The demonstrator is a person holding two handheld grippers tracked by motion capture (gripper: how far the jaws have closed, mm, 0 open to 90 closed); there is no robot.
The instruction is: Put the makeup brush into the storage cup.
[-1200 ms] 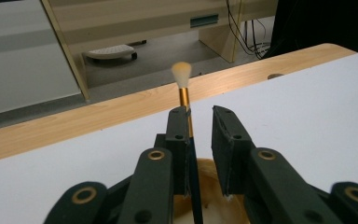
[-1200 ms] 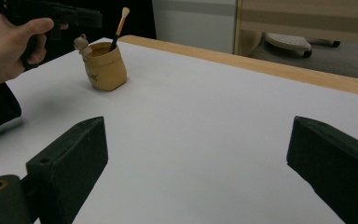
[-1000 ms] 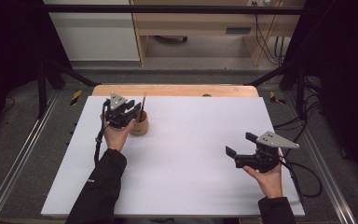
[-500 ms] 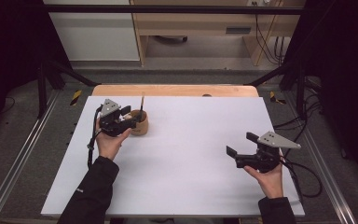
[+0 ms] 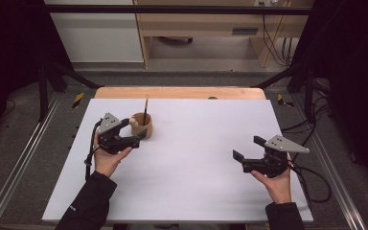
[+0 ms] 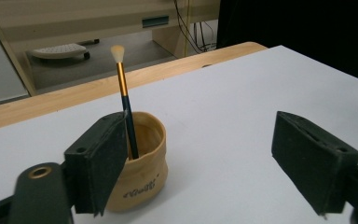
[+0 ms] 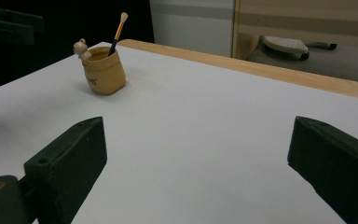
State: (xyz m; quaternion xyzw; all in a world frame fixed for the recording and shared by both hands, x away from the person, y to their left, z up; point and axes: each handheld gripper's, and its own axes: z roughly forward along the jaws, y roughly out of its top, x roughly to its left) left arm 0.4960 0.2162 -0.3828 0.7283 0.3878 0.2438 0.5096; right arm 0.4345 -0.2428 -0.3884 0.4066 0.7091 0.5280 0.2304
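- Standing on the white table (image 5: 187, 182) toward its far left, a small tan pot (image 5: 143, 125) shaped like a sack holds a brush (image 6: 124, 95) upright: dark handle, gold ferrule, pale bristles on top.
- A small pale figure (image 7: 80, 48) sits on the pot's rim.
- Dark writing on the pot's front is too small to read.
- The left gripper (image 5: 133, 130) sits just beside the pot; its jaws have just been opening and stand wide, gripping nothing.
- The right gripper (image 5: 248, 148) hovers well apart at the right, spread wide and empty.
- A wooden edge (image 5: 177, 92) borders the far side; pale wooden furniture (image 5: 206, 28) stands beyond on grey floor.
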